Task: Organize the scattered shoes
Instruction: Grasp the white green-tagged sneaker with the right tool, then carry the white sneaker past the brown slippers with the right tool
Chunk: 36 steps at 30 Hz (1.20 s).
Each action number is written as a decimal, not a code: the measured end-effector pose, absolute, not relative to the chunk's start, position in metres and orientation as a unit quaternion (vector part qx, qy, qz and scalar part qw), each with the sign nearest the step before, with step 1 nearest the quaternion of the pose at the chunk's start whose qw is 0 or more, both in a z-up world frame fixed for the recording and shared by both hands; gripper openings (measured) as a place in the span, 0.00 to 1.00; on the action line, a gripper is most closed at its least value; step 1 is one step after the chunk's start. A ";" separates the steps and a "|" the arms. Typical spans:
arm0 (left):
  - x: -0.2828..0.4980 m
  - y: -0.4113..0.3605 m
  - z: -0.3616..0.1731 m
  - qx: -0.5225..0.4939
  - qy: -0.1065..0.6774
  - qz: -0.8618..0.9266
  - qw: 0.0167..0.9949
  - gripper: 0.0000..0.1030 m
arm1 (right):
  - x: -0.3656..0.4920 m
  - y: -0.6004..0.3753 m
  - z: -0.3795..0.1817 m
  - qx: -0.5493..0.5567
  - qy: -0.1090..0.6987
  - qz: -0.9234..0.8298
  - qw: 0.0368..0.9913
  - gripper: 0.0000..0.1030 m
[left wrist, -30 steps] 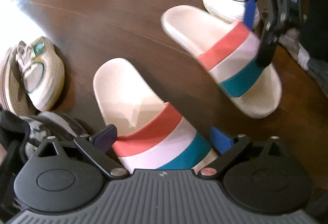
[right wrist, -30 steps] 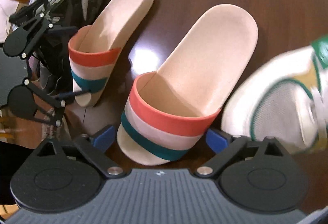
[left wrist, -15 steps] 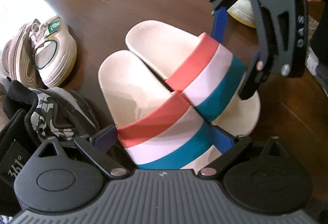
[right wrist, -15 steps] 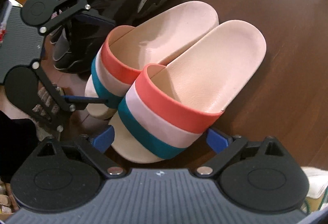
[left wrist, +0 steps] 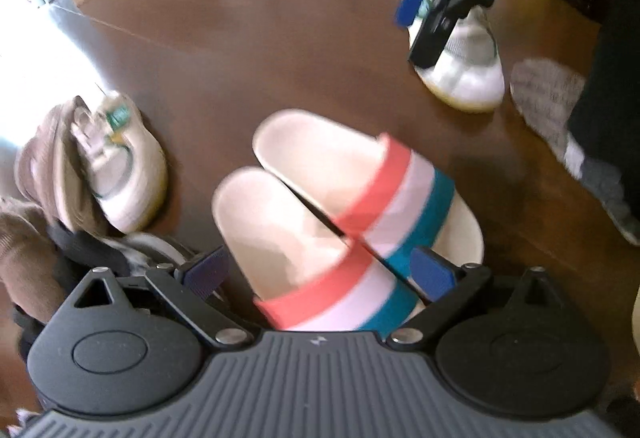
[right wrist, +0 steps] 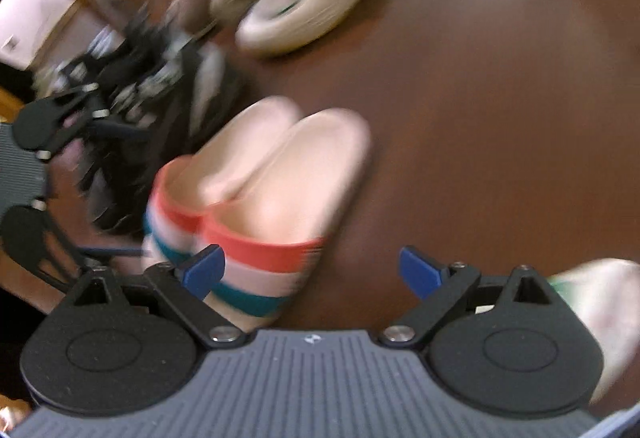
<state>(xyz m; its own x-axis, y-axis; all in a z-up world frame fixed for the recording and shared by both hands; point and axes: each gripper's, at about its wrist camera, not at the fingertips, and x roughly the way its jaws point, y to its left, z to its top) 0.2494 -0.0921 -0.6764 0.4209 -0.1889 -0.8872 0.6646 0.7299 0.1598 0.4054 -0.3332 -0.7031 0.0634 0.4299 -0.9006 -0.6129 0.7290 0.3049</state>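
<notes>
Both grippers lifted off smooth striped slides.

1. I counted two striped slides side by side.
2. I saw two white sneakers, well apart.
3. One black patterned shoe.
4. One grey sock.
5. Two claws.

Two slides lie touching side by side on the floor, between two well-separated sneakers.
</notes>
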 end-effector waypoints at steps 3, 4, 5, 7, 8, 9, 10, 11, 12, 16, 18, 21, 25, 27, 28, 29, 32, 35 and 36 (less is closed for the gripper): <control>0.263 -0.090 -0.645 0.254 0.452 -0.258 0.815 0.96 | 0.419 -0.376 -0.688 -0.068 0.583 0.303 0.751 0.90; 0.266 -0.089 -0.634 0.255 0.446 -0.257 0.818 0.96 | 0.423 -0.390 -0.685 -0.059 0.584 0.287 0.757 0.90; 0.271 -0.088 -0.624 0.258 0.439 -0.254 0.822 0.96 | 0.425 -0.404 -0.685 -0.050 0.584 0.272 0.763 0.90; 0.278 -0.086 -0.609 0.261 0.431 -0.243 0.829 0.96 | 0.428 -0.423 -0.690 -0.039 0.587 0.249 0.769 0.90; 0.284 -0.086 -0.603 0.262 0.430 -0.237 0.831 0.96 | 0.430 -0.433 -0.693 -0.033 0.588 0.238 0.772 0.90; 0.287 -0.085 -0.590 0.263 0.428 -0.225 0.835 0.96 | 0.431 -0.440 -0.697 -0.031 0.590 0.231 0.773 0.90; 0.289 -0.083 -0.576 0.262 0.427 -0.209 0.840 0.96 | 0.431 -0.442 -0.704 -0.032 0.594 0.228 0.771 0.90; 0.290 -0.082 -0.565 0.258 0.429 -0.193 0.844 0.96 | 0.432 -0.445 -0.709 -0.032 0.598 0.226 0.769 0.90; 0.291 -0.080 -0.554 0.254 0.430 -0.177 0.848 0.96 | 0.433 -0.447 -0.716 -0.033 0.603 0.228 0.764 0.90; 0.288 -0.079 -0.538 0.218 0.428 -0.158 0.863 0.96 | 0.438 -0.445 -0.732 -0.044 0.614 0.249 0.748 0.90; 0.286 -0.084 -0.539 0.212 0.429 -0.172 0.861 0.96 | 0.439 -0.441 -0.737 -0.047 0.620 0.258 0.739 0.85; 0.285 -0.091 -0.545 0.224 0.435 -0.178 0.854 0.96 | 0.441 -0.429 -0.751 -0.070 0.631 0.280 0.720 0.53; 0.281 -0.101 -0.555 0.243 0.440 -0.201 0.841 0.96 | 0.438 -0.414 -0.756 -0.076 0.631 0.323 0.702 0.28; 0.279 -0.104 -0.560 0.255 0.442 -0.206 0.835 0.96 | 0.436 -0.404 -0.755 -0.102 0.625 0.345 0.693 0.26; 0.280 -0.107 -0.566 0.263 0.444 -0.212 0.830 0.96 | 0.436 -0.398 -0.754 -0.115 0.621 0.360 0.687 0.26; 0.281 -0.110 -0.571 0.268 0.446 -0.219 0.825 0.96 | 0.436 -0.394 -0.753 -0.123 0.619 0.372 0.681 0.26; 0.283 -0.116 -0.580 0.276 0.448 -0.233 0.817 0.96 | 0.437 -0.374 -0.753 -0.145 0.617 0.425 0.647 0.25; 0.282 -0.125 -0.590 0.294 0.450 -0.254 0.804 0.96 | 0.425 -0.345 -0.750 -0.207 0.600 0.491 0.597 0.25; 0.280 -0.128 -0.593 0.303 0.449 -0.261 0.799 0.96 | 0.420 -0.335 -0.750 -0.221 0.596 0.507 0.582 0.25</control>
